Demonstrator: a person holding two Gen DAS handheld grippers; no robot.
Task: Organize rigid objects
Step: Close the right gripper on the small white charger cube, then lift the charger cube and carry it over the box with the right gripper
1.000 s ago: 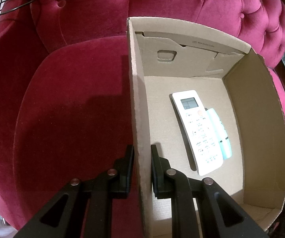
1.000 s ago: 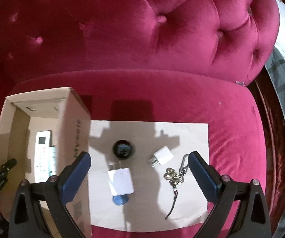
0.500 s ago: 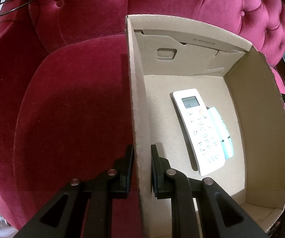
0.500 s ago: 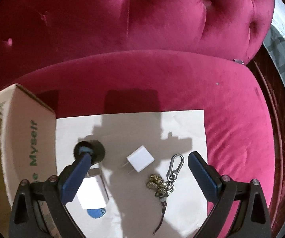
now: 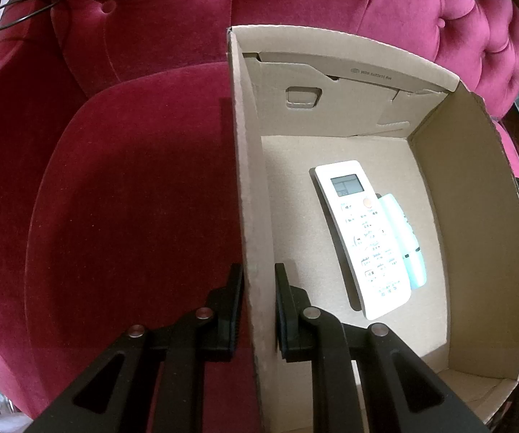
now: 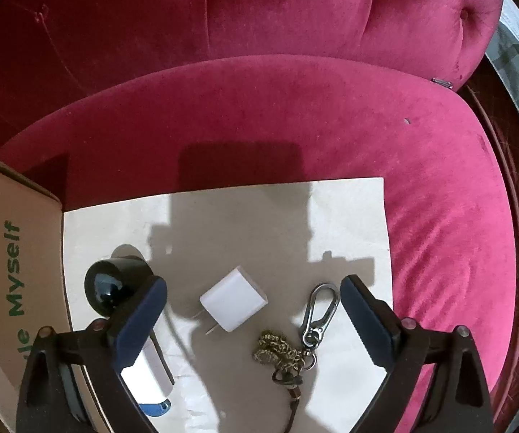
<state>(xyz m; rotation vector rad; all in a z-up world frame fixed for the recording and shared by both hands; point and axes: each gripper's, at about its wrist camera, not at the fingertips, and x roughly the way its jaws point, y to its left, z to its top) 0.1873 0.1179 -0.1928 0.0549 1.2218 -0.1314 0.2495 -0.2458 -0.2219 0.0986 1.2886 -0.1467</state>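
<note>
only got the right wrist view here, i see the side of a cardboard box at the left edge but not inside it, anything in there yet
Observer: Yes, a white remote control lies on the floor of the cardboard box.
Operator: is it alone in there
Observer: No, a pale mint object lies right beside it; what it is I can't tell.
Operator: whats the left gripper doing
Observer: The left gripper is shut on the box's near wall, one finger inside and one outside.

A home living room. A button-tufted crimson velvet sofa (image 6: pixel 295 108) fills both views. Household odds and ends lie on it: a remote (image 5: pixel 364 238) in a cardboard box (image 5: pixel 476 216) at right, and a phone charger (image 6: pixel 234 303) and keyring (image 6: pixel 317 317) at lower centre.
</note>
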